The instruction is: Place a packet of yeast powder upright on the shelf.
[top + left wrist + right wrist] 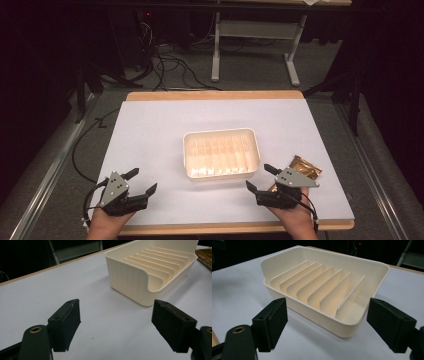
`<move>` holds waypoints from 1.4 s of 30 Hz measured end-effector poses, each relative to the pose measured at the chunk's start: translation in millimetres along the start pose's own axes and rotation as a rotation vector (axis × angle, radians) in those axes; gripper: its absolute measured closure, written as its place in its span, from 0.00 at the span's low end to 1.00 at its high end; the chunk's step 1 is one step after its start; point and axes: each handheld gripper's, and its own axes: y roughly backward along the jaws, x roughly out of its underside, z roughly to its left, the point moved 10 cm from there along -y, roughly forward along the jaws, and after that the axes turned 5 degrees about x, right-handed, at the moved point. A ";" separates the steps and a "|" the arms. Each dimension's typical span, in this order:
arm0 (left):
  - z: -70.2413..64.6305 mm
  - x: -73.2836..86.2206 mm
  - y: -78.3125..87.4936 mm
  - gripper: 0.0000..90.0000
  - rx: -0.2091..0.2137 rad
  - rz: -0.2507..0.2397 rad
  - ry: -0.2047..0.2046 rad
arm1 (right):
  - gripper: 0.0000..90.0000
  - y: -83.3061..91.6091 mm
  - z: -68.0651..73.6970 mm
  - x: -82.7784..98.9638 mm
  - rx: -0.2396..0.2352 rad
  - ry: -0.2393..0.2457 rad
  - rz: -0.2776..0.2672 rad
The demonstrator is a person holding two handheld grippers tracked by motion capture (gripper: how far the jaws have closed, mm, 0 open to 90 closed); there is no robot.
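A cream plastic tray (221, 134) with several upright dividers sits in the middle of the white table (150, 130). Its slots hold nothing. My left gripper (141, 181) rests near the front left edge, open, with nothing between its jaws. In the left gripper view the tray (130, 277) lies ahead to the right of the left gripper (116, 321). My right gripper (260, 177) is open just in front of the tray's right corner. In the right gripper view the right gripper (327, 322) frames the tray's near wall (312, 312). Gold foil packets (304, 167) lie beside the right gripper.
The table's wooden edge (215, 95) shows at the back. Beyond it are a metal stand (255, 35) and cables (170, 65) on the floor. A gold packet edge (205, 255) shows at the far right of the left gripper view.
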 end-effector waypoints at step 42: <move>-4.9 4.1 -4.7 0.26 0.001 0.033 -0.045 | 0.31 28.7 -73.2 16.7 0.130 -0.107 0.040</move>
